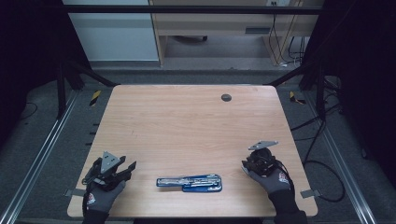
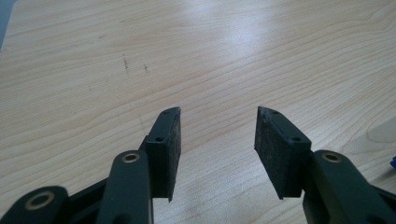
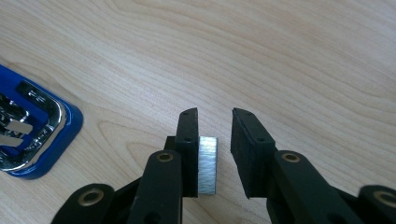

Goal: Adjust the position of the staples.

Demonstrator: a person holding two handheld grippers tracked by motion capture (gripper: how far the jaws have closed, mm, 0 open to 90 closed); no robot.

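A flat blue case (image 1: 189, 182) holding shiny chrome tools lies near the table's front edge, between my two hands. My left gripper (image 1: 123, 167) rests low at the front left, pointing toward the case; in the left gripper view its jaws (image 2: 218, 135) stand wide apart over bare wood with nothing between them. My right gripper (image 1: 246, 166) sits at the front right of the case. In the right gripper view its jaws (image 3: 215, 135) are narrow, with a small brushed-metal block (image 3: 208, 164) lying against the left pad and a gap to the right pad. The case corner (image 3: 32, 135) shows at the left.
The wooden table (image 1: 187, 121) has a small dark round grommet (image 1: 226, 97) near its far edge. A sliver of blue (image 2: 393, 162) sits at the right edge of the left gripper view. Cables lie on the floor at the right.
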